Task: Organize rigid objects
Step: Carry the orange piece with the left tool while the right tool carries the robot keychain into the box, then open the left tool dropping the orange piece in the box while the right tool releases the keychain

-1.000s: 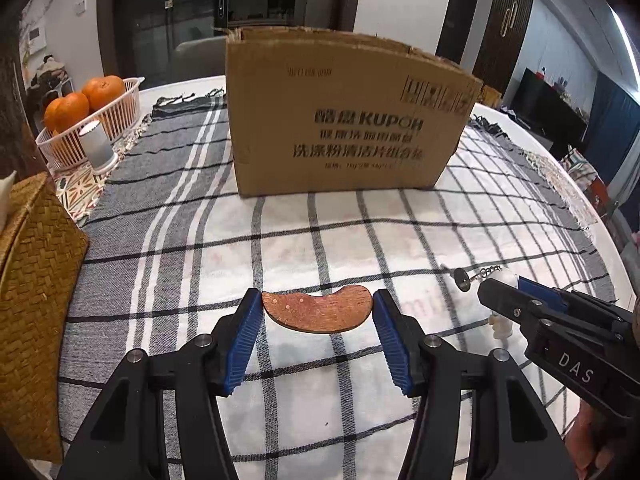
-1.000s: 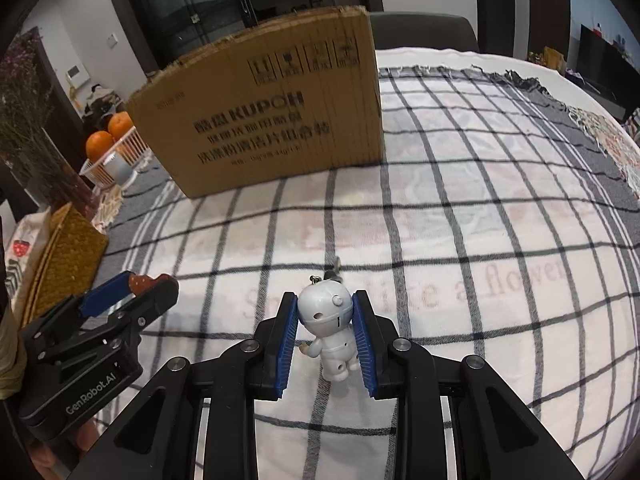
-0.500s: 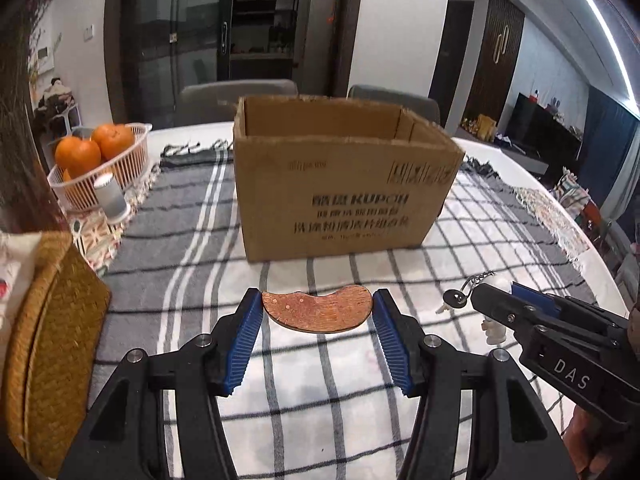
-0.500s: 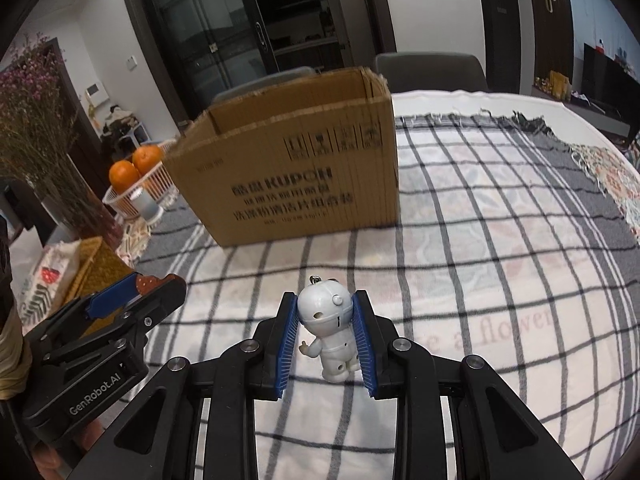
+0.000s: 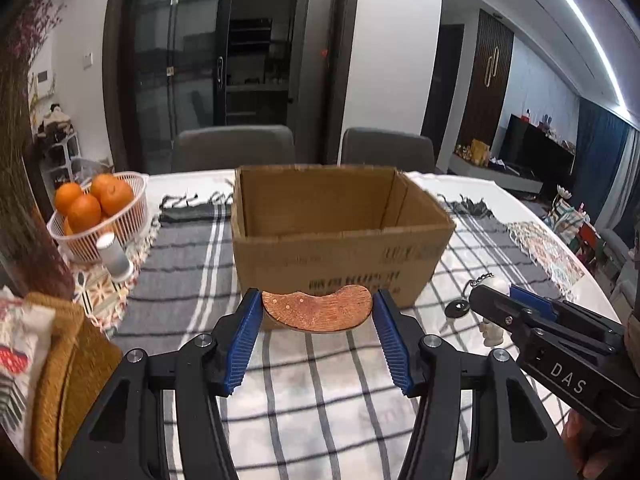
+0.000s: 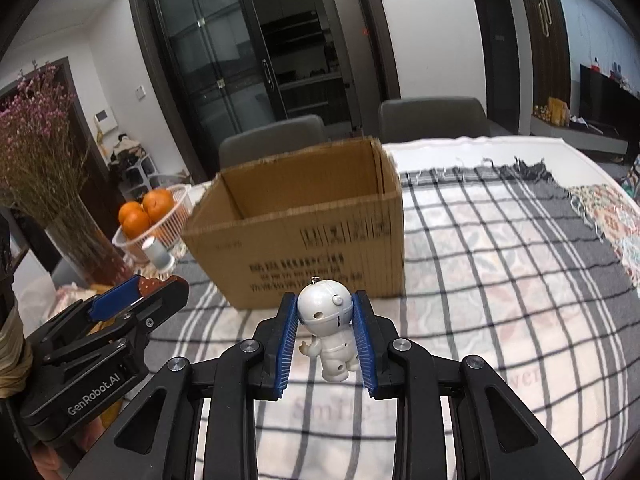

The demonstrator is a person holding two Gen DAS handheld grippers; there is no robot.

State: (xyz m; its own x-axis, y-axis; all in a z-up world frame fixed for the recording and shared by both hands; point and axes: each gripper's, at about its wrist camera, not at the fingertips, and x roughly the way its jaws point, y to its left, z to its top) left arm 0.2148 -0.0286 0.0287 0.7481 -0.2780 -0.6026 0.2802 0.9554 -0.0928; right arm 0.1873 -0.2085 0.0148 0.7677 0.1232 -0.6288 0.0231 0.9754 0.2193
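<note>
An open cardboard box point(image 5: 340, 248) stands on the checked tablecloth, and it shows in the right wrist view point(image 6: 304, 232) too. My left gripper point(image 5: 318, 312) is shut on a flat brown kidney-shaped wooden piece point(image 5: 318, 312), held in the air just before the box's near wall. My right gripper point(image 6: 325, 320) is shut on a small white robot figurine keychain point(image 6: 326, 328), also lifted, in front of the box. In the left wrist view the right gripper point(image 5: 500, 308) is at the right, with the figurine's chain and tag point(image 5: 456, 307) hanging.
A white basket of oranges point(image 5: 96, 208) and a small white cylinder point(image 5: 114, 256) sit left of the box. A woven yellow object point(image 5: 68, 360) lies at the near left. A vase of dried flowers point(image 6: 52, 184) stands at the left. Two grey chairs point(image 5: 234, 152) are behind the table.
Both grippers have risen with their objects: the views now look down into the open box, where before only its front wall showed. Both grips are unchanged.
</note>
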